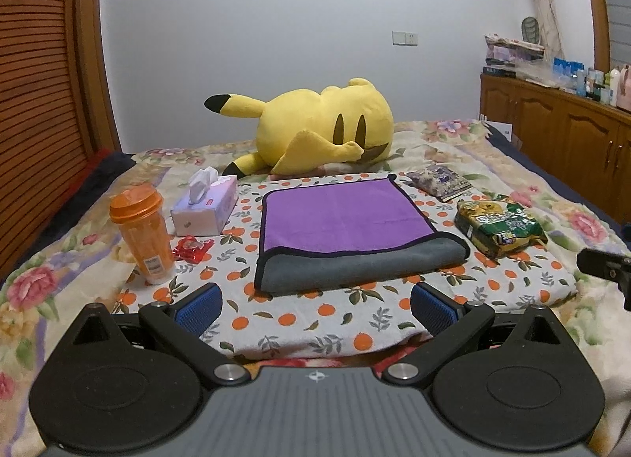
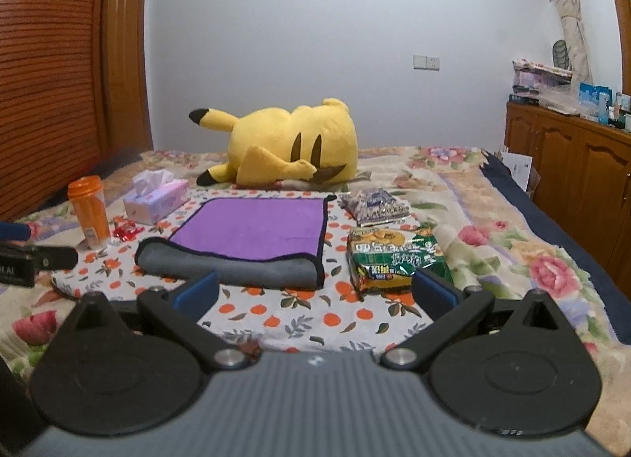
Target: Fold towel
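Lying flat: plush purple-grey towel, near edge rolled; left gripper, right gripper spread wide, empty.

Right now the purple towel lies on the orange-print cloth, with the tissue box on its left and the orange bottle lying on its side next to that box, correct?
Nearly. The orange bottle is standing upright with its lid on top, not lying on its side; the left wrist view shows it. The rest holds: the purple towel lies on the orange-print cloth, tissue box on its left.

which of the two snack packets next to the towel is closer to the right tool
The green noodle packet, just beyond the right tool. The purple-and-white packet lies farther back, toward the plush.
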### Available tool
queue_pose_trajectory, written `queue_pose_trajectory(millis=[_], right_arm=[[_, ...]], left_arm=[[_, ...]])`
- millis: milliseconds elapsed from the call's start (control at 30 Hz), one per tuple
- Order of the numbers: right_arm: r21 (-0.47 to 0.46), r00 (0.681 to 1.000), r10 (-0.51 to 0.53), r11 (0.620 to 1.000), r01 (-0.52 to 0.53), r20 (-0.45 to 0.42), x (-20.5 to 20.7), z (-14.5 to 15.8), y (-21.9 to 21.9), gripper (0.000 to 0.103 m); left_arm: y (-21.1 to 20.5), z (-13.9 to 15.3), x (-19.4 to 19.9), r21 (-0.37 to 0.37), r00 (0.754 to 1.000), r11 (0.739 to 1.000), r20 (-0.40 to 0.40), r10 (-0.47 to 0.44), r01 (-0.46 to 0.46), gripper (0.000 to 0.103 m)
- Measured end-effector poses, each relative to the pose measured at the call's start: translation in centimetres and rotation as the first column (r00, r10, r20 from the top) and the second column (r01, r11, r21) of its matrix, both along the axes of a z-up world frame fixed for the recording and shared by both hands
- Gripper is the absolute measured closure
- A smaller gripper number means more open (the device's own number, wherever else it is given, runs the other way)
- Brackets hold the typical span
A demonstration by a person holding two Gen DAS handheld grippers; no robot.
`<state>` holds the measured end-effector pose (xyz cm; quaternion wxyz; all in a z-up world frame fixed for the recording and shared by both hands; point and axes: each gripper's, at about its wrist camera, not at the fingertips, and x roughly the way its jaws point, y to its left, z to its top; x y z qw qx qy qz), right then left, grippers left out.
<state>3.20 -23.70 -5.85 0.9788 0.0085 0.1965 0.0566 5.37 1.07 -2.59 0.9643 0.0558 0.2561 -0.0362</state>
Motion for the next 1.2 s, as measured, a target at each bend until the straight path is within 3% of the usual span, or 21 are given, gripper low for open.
queue_pose_trajectory(millis=[467,1200], right_arm=[[-0.036,0.998,0.015,0.999,-0.018,-0.067,3.6,-0.8,0.8,0.000],[-0.096,0.992,0.074,0.992,-0.084,-0.103,9.6,-1.4,3.6,0.000]], left_arm=[[1.4,-1.5,5.4,0.000,0.999,1.000,-0.048,-0.013,0.013,0.000],[3.4,-4.3,12.5,-0.025,0.996,1.000,-0.090,0.000,-0.002,0.000]])
